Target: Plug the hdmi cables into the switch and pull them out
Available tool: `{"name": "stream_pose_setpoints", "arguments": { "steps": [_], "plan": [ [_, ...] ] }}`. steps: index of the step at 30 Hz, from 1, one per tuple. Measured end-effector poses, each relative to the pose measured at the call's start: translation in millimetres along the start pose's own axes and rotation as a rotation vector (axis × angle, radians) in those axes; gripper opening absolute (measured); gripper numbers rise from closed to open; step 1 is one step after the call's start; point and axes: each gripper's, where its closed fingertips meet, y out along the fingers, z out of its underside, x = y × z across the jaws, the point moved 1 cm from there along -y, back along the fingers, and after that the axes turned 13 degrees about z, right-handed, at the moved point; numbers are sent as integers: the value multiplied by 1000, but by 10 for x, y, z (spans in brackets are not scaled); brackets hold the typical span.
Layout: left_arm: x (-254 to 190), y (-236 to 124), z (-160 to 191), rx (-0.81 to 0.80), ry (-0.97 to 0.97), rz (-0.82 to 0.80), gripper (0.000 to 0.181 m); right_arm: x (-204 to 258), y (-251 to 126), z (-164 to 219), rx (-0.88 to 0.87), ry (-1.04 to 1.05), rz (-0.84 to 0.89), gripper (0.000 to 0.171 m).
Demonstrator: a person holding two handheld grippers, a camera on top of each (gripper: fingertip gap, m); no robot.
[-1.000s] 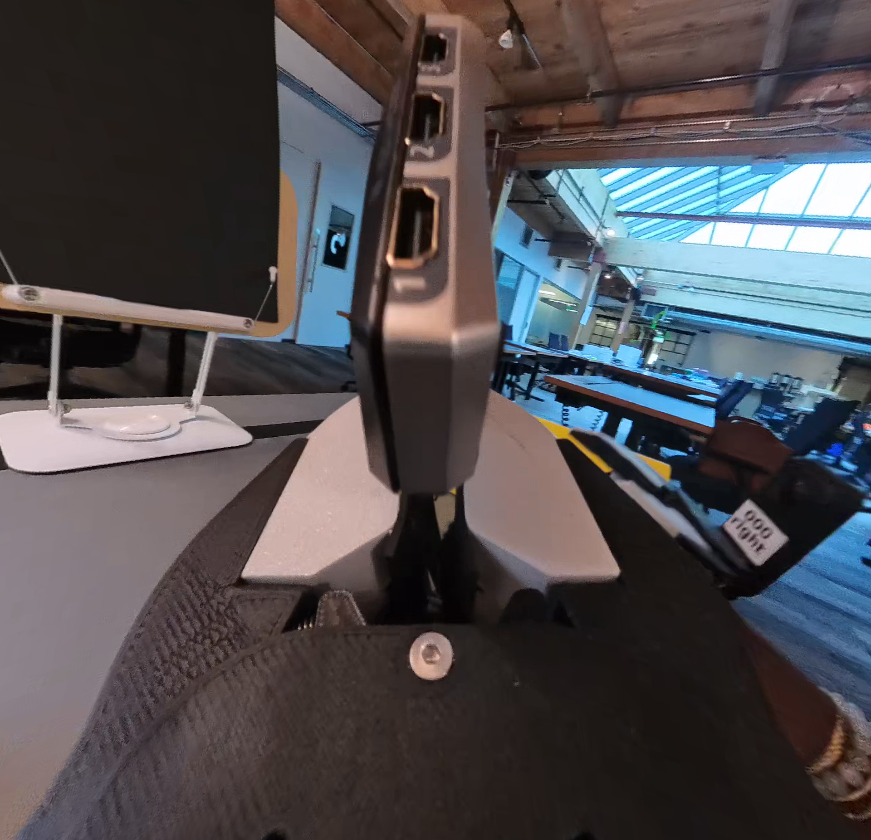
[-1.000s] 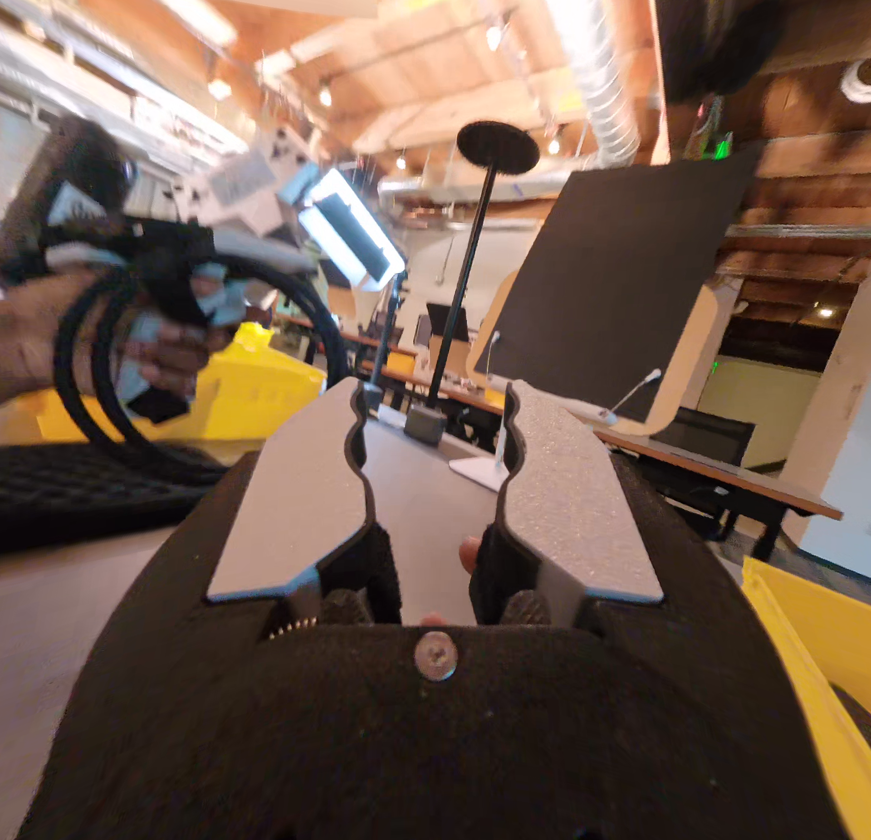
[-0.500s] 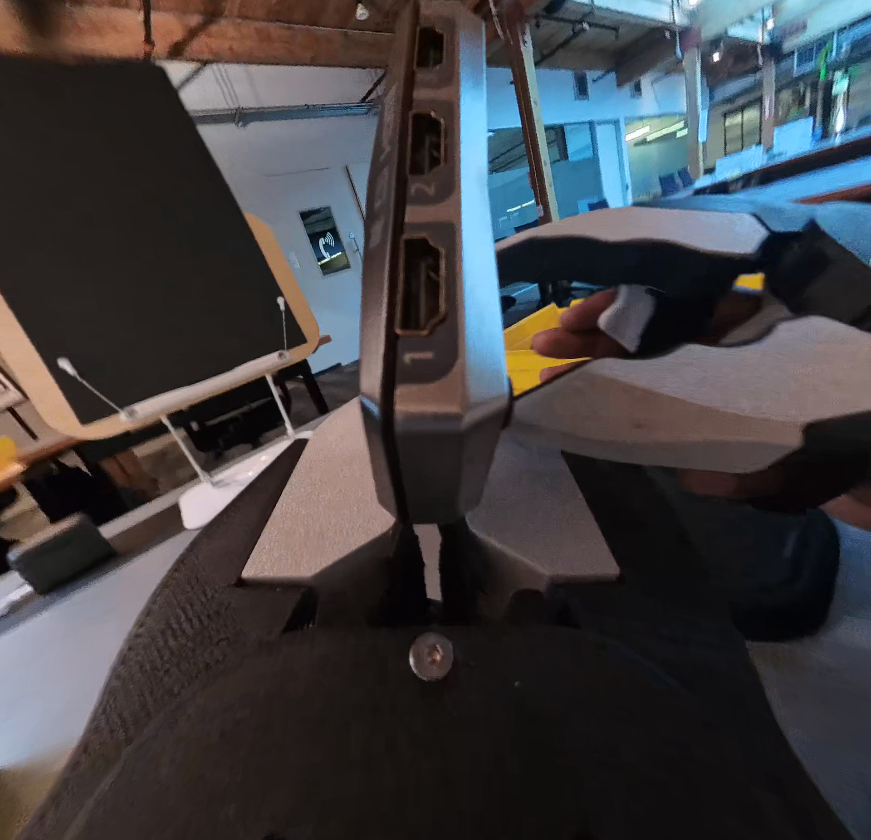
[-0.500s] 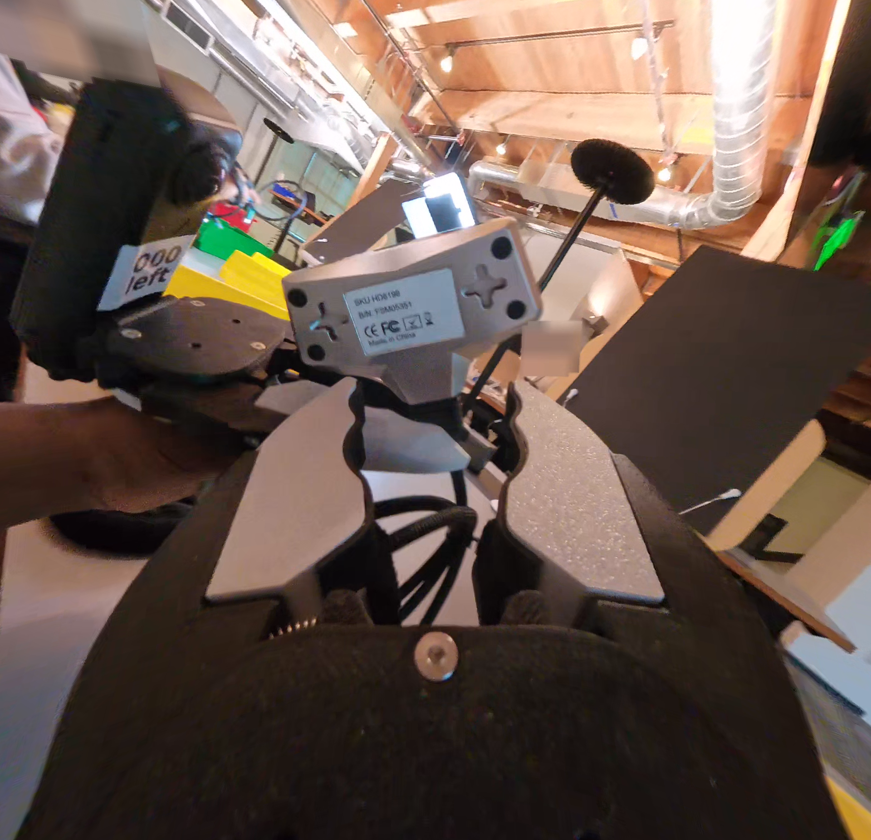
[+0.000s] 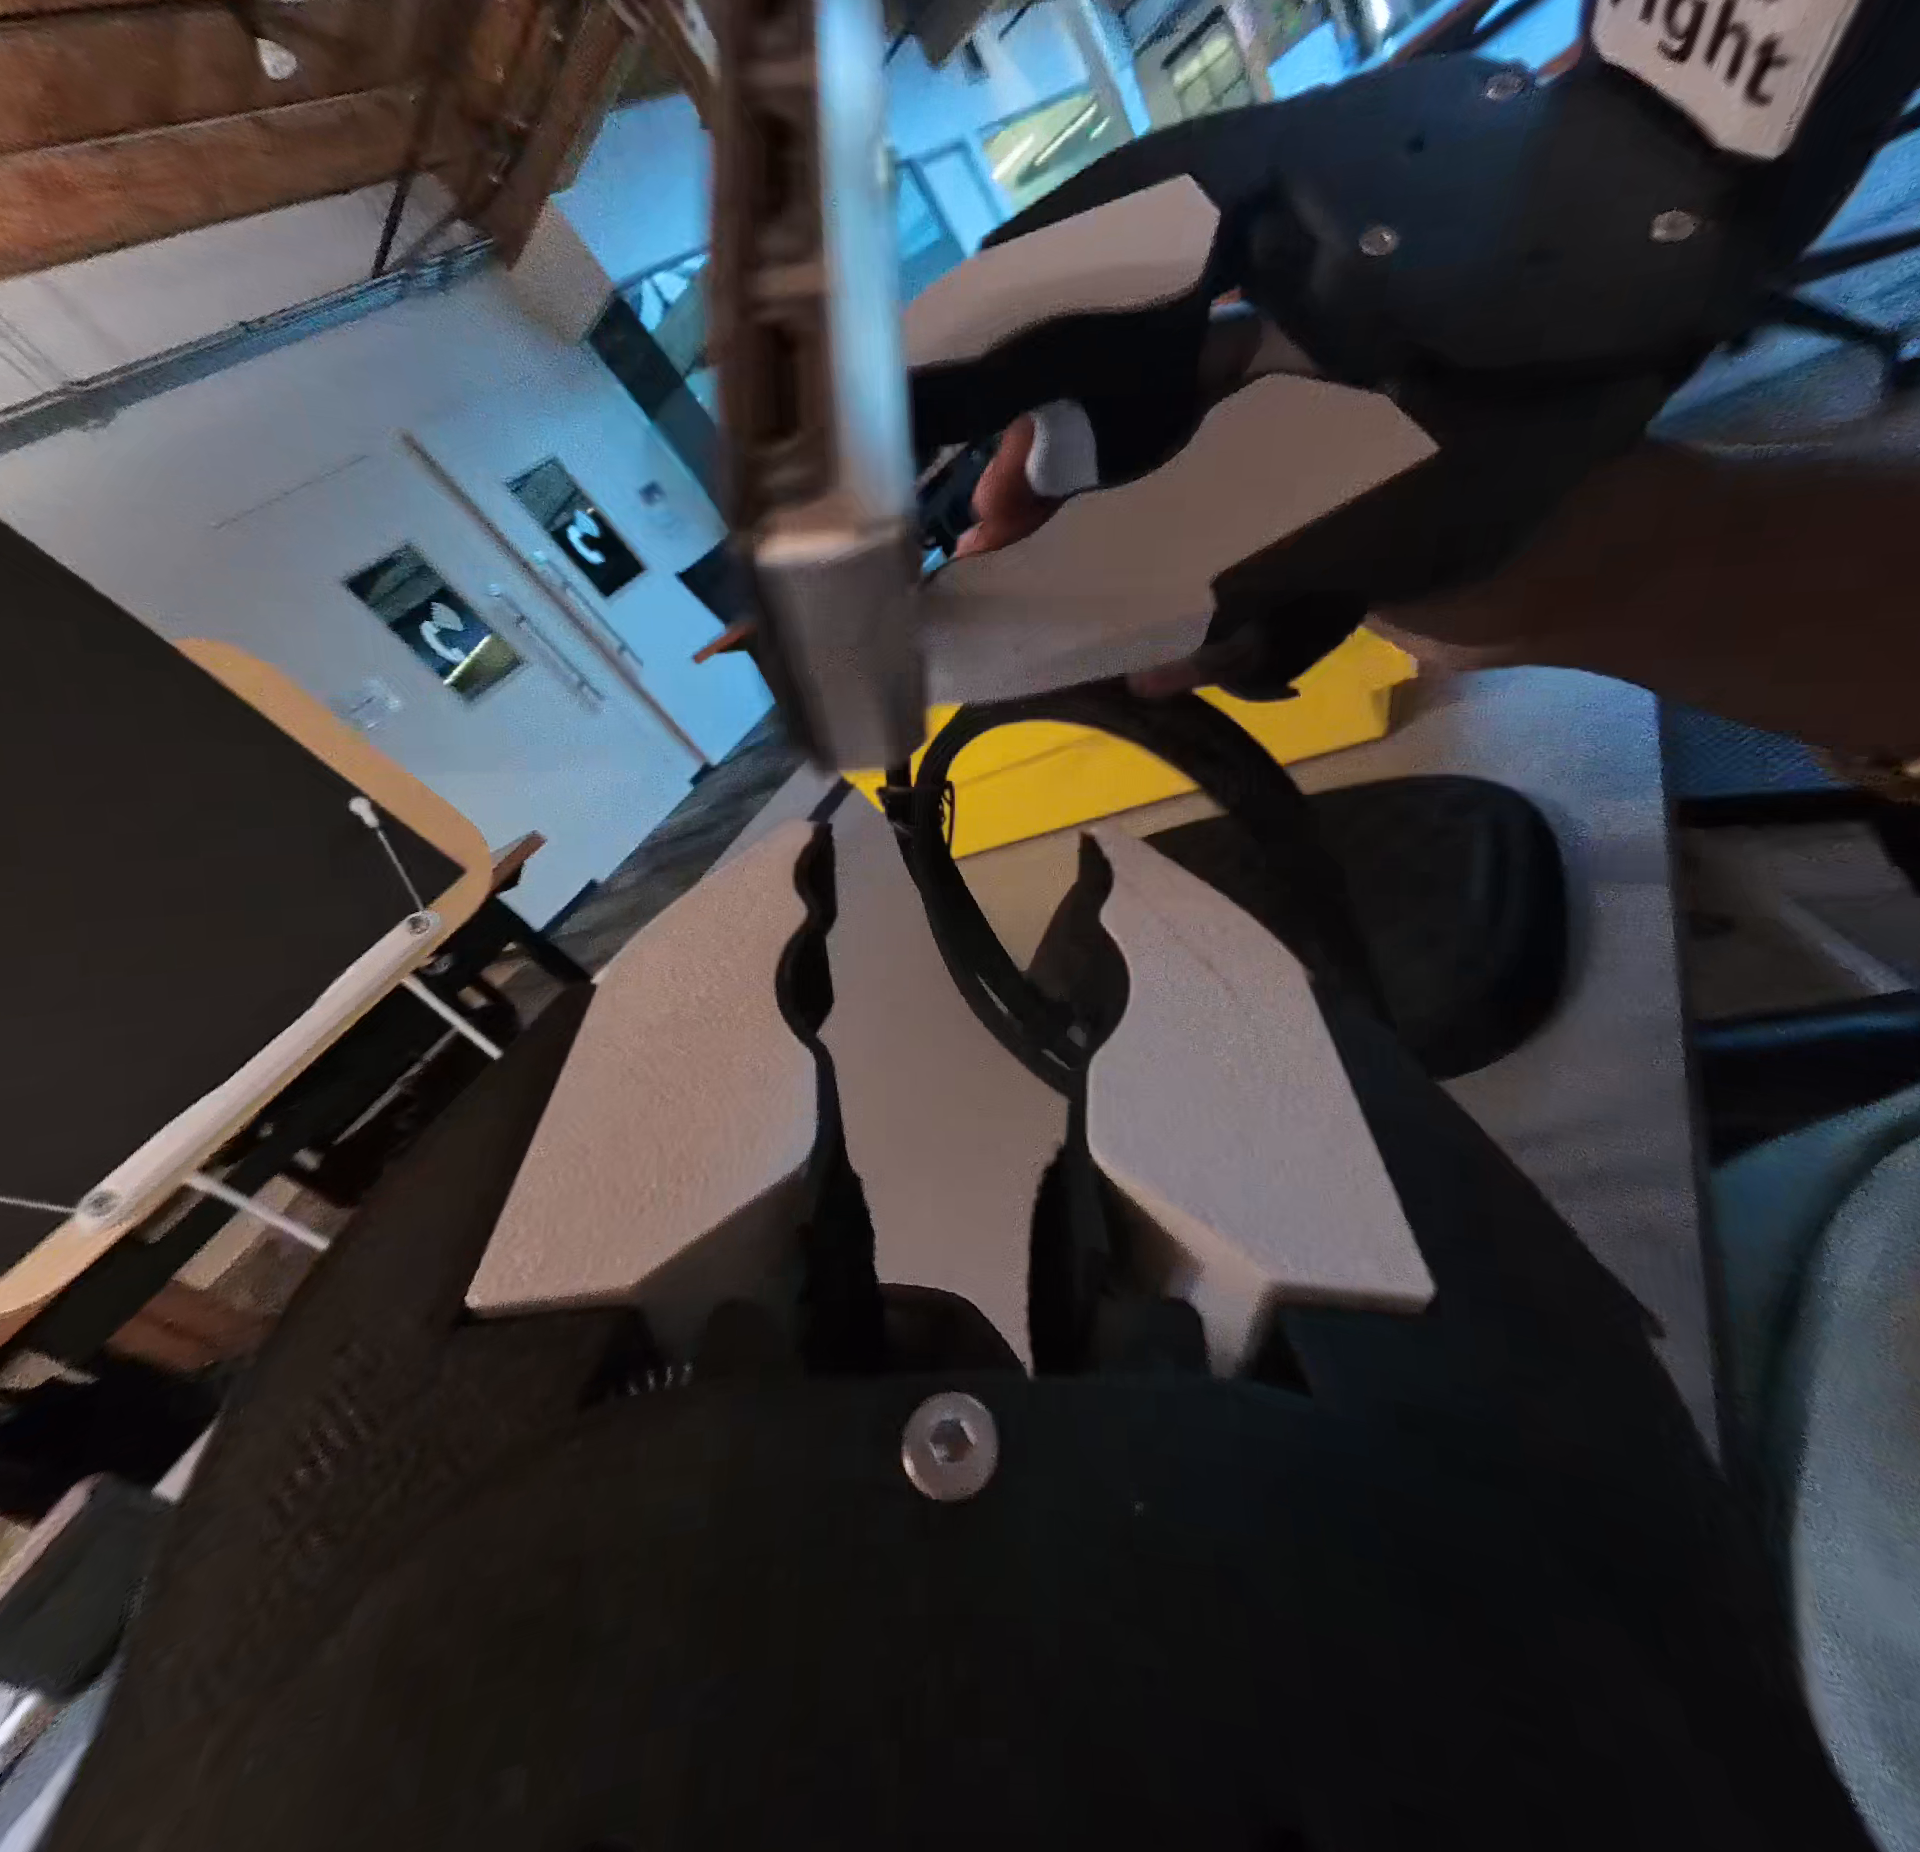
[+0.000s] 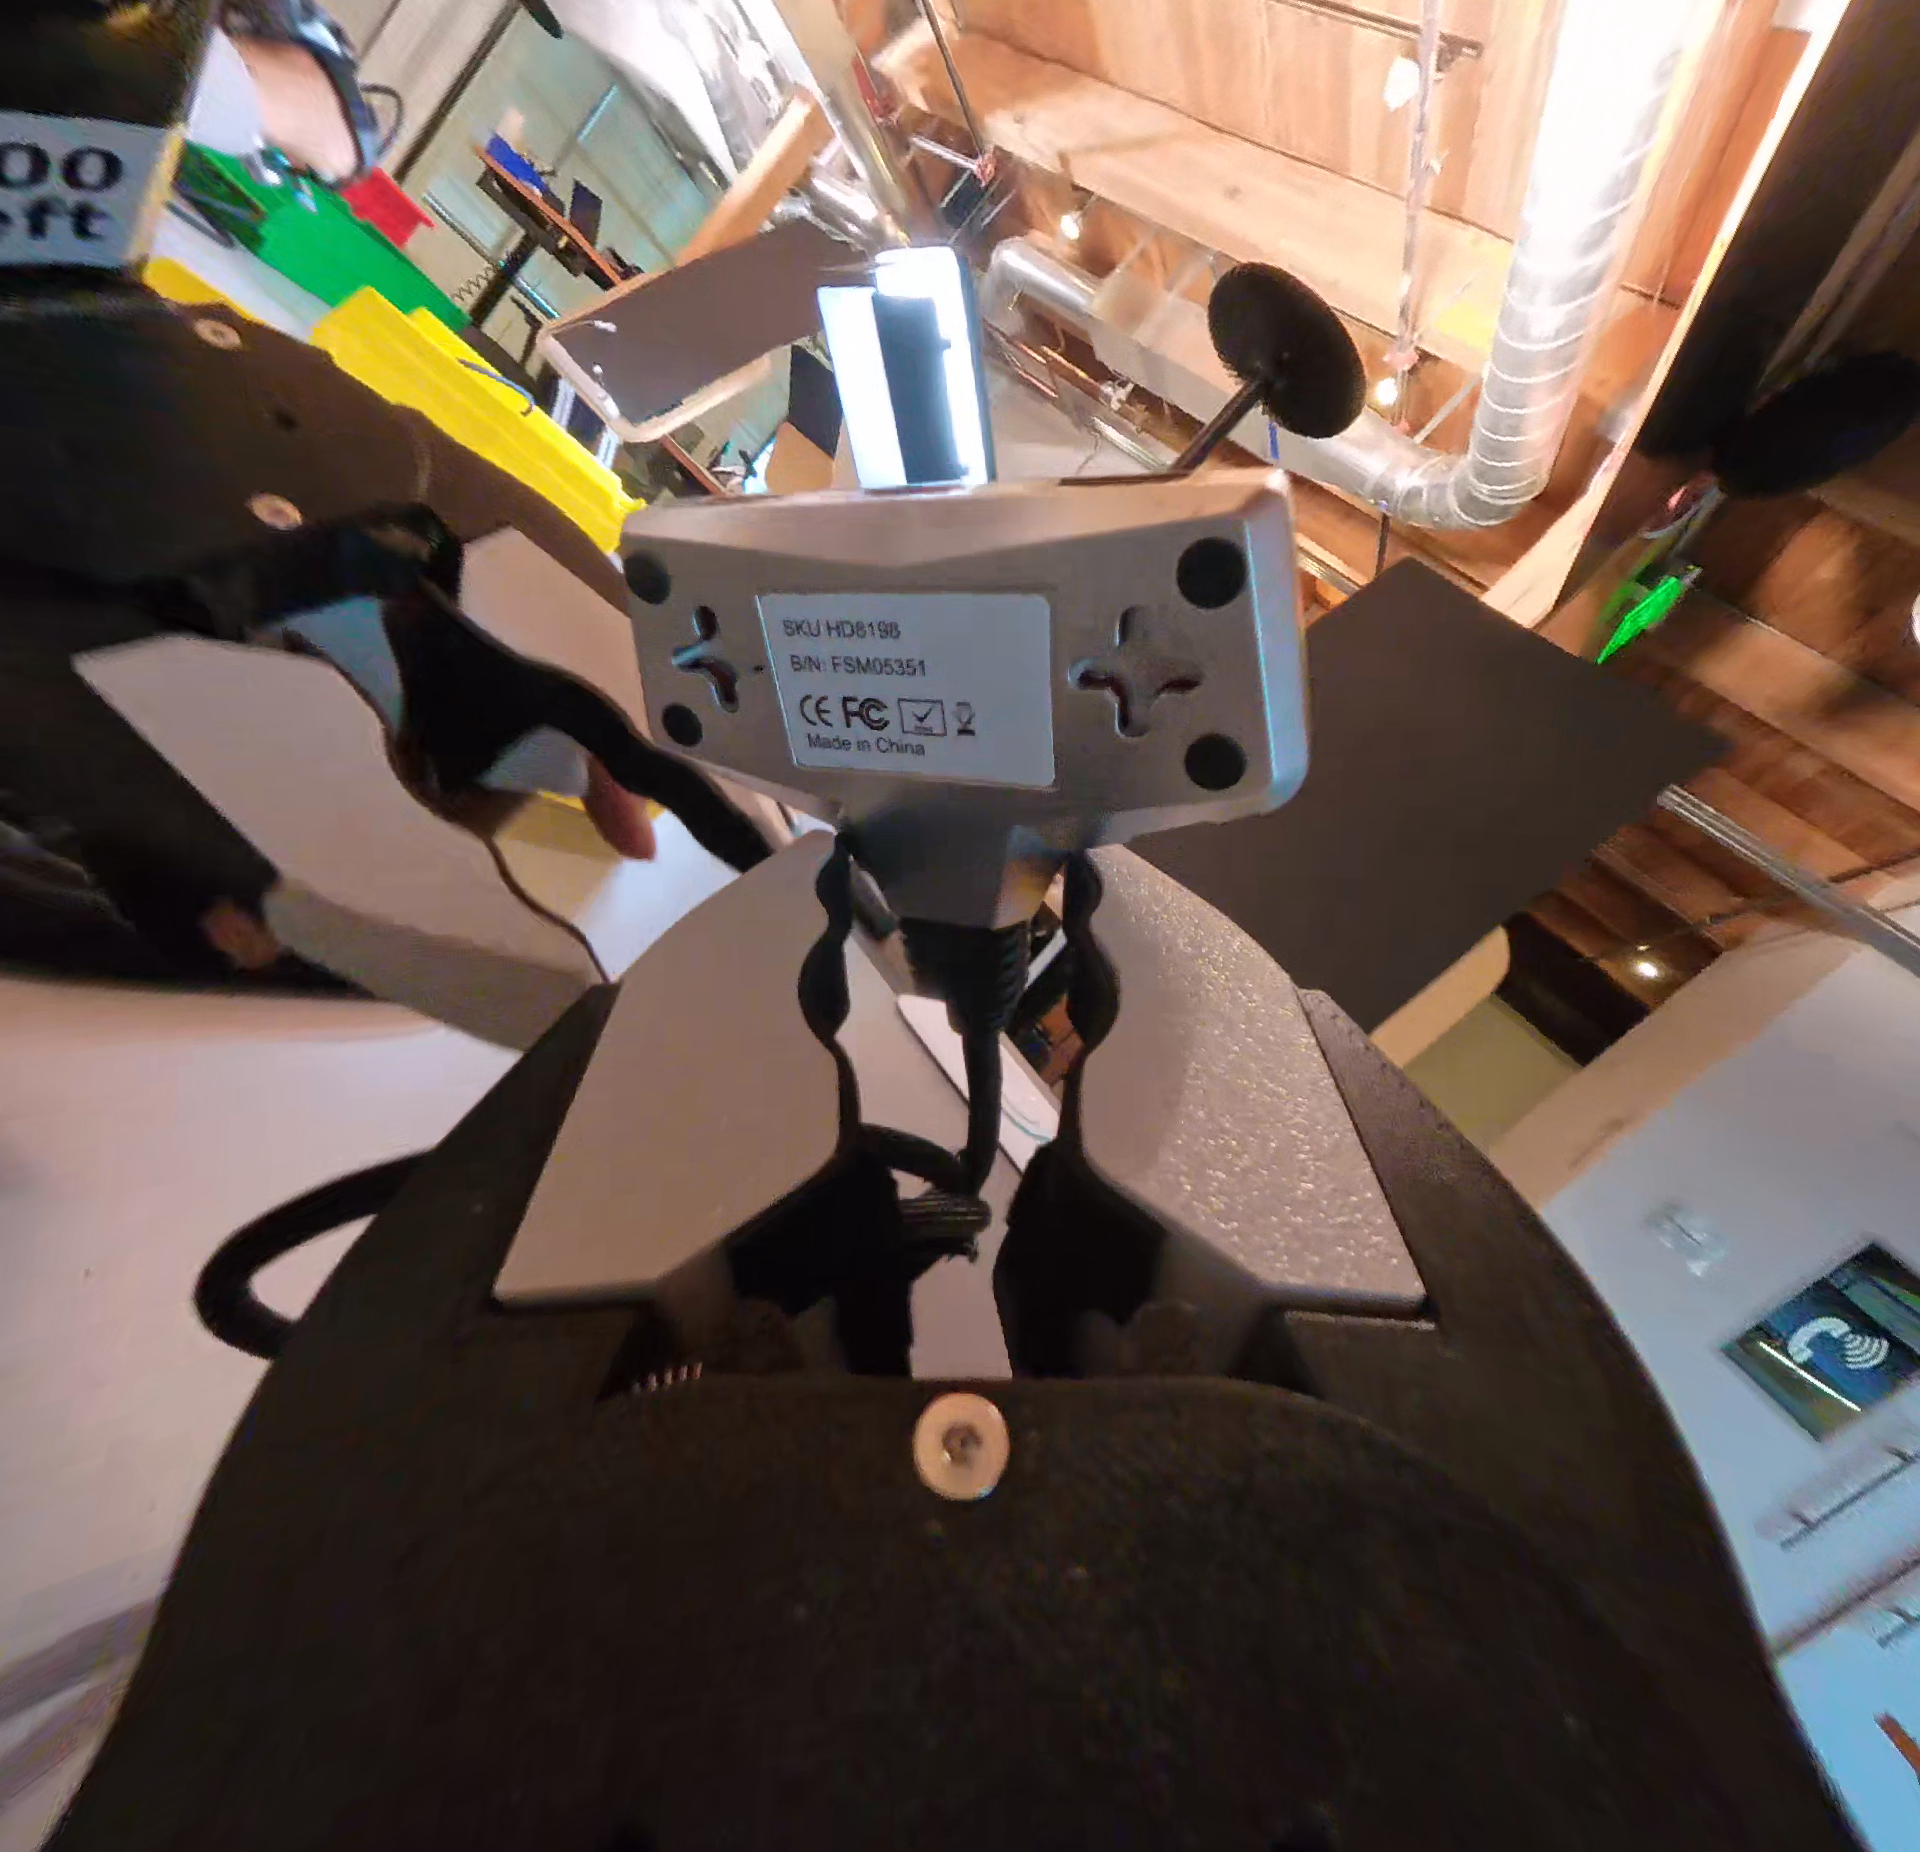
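The grey HDMI switch (image 5: 831, 514) hangs in the air in front of my left gripper (image 5: 951, 846), which is open and apart from it. The switch's black cable (image 5: 961, 909) runs down between the left fingers. My right gripper's fingers (image 5: 1143, 555) come in from the right and bracket the switch. In the right wrist view the switch's labelled underside (image 6: 956, 639) faces me. My right gripper (image 6: 951, 867) is shut on its tapered cable end, with the cable (image 6: 982, 1075) trailing back between the fingers. The left gripper's finger (image 6: 260, 742) shows at the left.
A black board on a white stand (image 5: 156, 867) is at the left. A yellow bin (image 5: 1091, 763) and a dark mat (image 5: 1455, 919) lie on the grey table (image 5: 1558, 1127). A lamp with a round black head (image 6: 1288, 348) stands behind.
My left gripper was shut on the switch; it has opened and let go. My right gripper has come in from the side and closed on the switch's cable end.
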Motion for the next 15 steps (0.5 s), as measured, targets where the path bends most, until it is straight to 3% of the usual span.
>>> {"name": "stream_pose_setpoints", "arguments": {
  "steps": [6, 9, 12, 15],
  "plan": [
    [69, -242, -483, -279, -219, 34, 53, -123, -100, 67, 106, -208, -37, 39],
    [-11, -162, -635, -277, -267, 34, 57, -43, -113, 46, 141, -406, -59, 37],
    [-47, -83, -617, -225, -252, -13, 29, 12, -121, -13, 176, -712, -36, 36],
    [20, -136, -616, -243, -222, -96, 24, -61, -115, -77, 194, -893, 36, 36]
  ]
}}
